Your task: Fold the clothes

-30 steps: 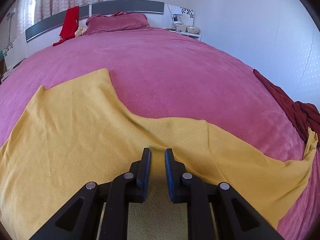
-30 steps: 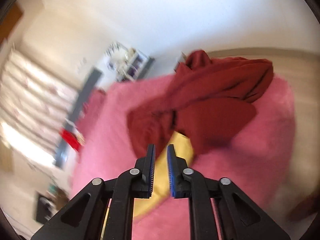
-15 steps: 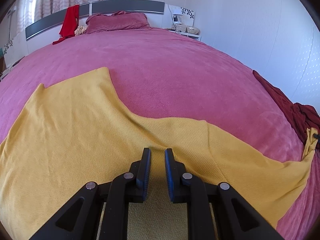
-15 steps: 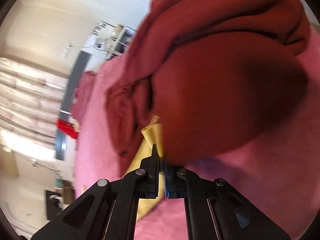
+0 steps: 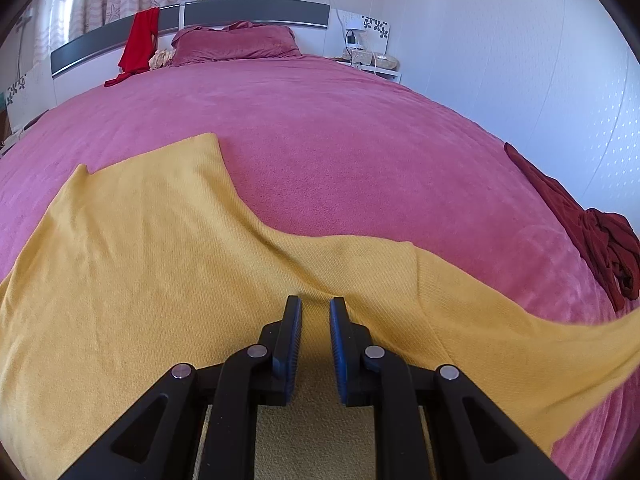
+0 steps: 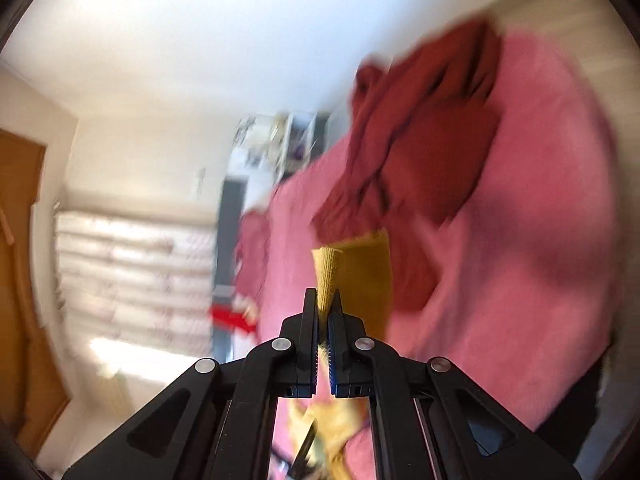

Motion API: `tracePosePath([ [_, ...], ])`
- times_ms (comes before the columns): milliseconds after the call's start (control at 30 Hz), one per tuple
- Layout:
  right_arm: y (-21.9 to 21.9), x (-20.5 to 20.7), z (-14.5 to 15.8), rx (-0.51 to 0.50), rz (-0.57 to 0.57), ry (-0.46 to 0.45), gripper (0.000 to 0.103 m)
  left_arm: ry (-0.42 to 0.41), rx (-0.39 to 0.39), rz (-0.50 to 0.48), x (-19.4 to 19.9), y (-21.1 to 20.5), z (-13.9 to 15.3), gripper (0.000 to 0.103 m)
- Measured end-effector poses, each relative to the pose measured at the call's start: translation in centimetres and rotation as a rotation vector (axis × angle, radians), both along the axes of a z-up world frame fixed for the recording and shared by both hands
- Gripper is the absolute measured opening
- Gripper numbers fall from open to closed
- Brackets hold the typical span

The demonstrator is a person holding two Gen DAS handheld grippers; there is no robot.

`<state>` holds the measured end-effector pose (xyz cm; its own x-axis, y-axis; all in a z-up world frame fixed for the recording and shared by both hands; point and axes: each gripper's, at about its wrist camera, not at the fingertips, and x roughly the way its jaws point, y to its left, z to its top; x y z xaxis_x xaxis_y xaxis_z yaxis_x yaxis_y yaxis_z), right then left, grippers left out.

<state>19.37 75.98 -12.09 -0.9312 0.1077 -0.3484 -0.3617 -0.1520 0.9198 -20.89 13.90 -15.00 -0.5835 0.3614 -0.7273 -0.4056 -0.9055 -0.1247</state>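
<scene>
A yellow knit garment [image 5: 132, 280] lies spread over the pink bed [image 5: 320, 128]. My left gripper [image 5: 316, 304] rests on its middle with the jaws a narrow way apart. A ridge of the knit is bunched between them, and creases run into the tips. One long yellow sleeve [image 5: 560, 340] stretches off to the right, lifted off the bed. My right gripper [image 6: 322, 296] is shut on that sleeve's ribbed cuff [image 6: 328, 268], which sticks up between the pads. The right wrist view is blurred and rolled.
A dark red garment [image 5: 600, 240] is heaped at the bed's right edge, just beyond the cuff [image 6: 420, 160]. A bright red cloth [image 5: 138, 46] hangs on the headboard beside a pillow [image 5: 236, 42]. A nightstand [image 5: 372, 62] stands by the white wall.
My right gripper went to the yellow cuff beside the dark red heap, shut on it and drew it away, rolling. The sleeve end rose off the bed. The left gripper stayed still.
</scene>
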Motion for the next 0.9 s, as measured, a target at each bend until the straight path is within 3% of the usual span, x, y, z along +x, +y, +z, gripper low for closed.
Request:
tracePosePath([
  [33, 0.6, 0.3, 0.5, 0.045, -0.04, -0.054, 0.004, -0.001, 0.001, 0.0, 0.0, 0.0, 0.0, 0.014],
  [133, 2.3, -1.8, 0.6, 0.22, -0.035, -0.358, 0.009, 0.001, -0.003, 0.0, 0.0, 0.1, 0.0, 0.014],
  [233, 0.9, -2.6, 0.5, 0.366, 0.026, -0.521, 0.012, 0.001, -0.002, 0.0, -0.1, 0.1, 0.0, 0.014],
  [267, 0.4, -2.3, 0.4, 0.411, 0.051, -0.567, 0.022, 0.0, 0.001, 0.0, -0.1, 0.1, 0.0, 0.014],
  [333, -0.6, 0.0, -0.7, 0.425, 0.107, -0.558, 0.036, -0.003, 0.006, 0.0, -0.2, 0.0, -0.1, 0.014],
  [367, -0.7, 0.4, -1.5, 0.403, 0.132, -0.552, 0.05, -0.005, 0.008, 0.0, -0.2, 0.0, -0.1, 0.014],
  [400, -0.8, 0.7, -2.4, 0.377, 0.156, -0.546, 0.053, -0.004, 0.007, 0.0, -0.2, 0.0, -0.1, 0.014],
  [633, 0.0, -0.1, -7.9, 0.193, 0.224, -0.469, 0.054, 0.003, -0.009, 0.001, -0.2, 0.3, 0.0, 0.014],
  [733, -0.5, -0.8, -8.3, 0.221, 0.229, -0.436, 0.055, 0.002, -0.007, 0.003, -0.2, 0.3, 0.0, 0.014],
  [767, -0.9, -1.1, -8.1, 0.241, 0.244, -0.442, 0.054, 0.001, -0.006, 0.003, -0.2, 0.3, 0.0, 0.014],
  [833, -1.6, -1.4, -7.9, 0.277, 0.273, -0.468, 0.026, 0.001, -0.006, 0.003, -0.2, 0.3, 0.0, 0.014],
  [867, -1.5, -1.1, -8.1, 0.239, 0.273, -0.449, 0.01, 0.001, -0.007, 0.004, -0.2, 0.3, 0.0, 0.014],
  [900, -1.4, -0.7, -8.3, 0.203, 0.268, -0.424, 0.01, 0.002, -0.008, 0.004, -0.2, 0.3, 0.0, 0.014],
])
